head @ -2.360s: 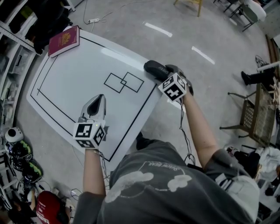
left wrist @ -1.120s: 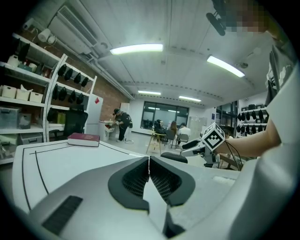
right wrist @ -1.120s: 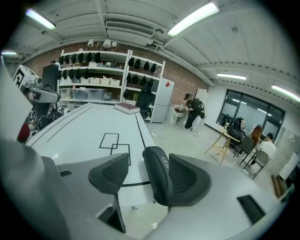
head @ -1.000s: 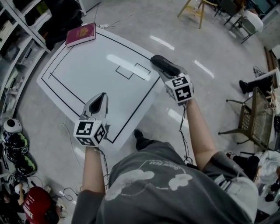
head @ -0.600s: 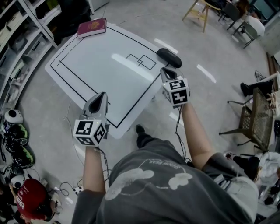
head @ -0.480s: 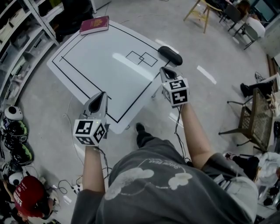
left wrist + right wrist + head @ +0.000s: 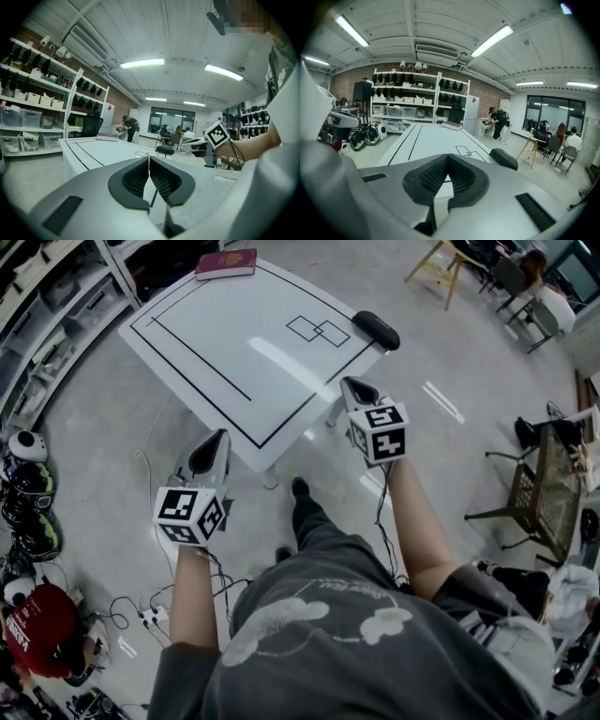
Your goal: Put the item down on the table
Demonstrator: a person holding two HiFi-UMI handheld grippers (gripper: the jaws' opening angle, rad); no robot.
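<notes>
Just blk case (image 7: 376,329), shirt txt (image 7: 349,595) illegible.

The left forearm (image 7: 190,601) and right forearm (image 7: 420,521) are bare and reach forward from the torso, elbows bent. The left claw (image 7: 216,437) is on the near left, close to the body, with its tip pointing far and slightly right. Its jaws are pressed together, the ribbed pads meeting along a thin seam with nothing between them. The right claw (image 7: 353,385) is held farther out on the right, tip angled far-left, jaws likewise closed and empty. The two claws are well apart.
</notes>
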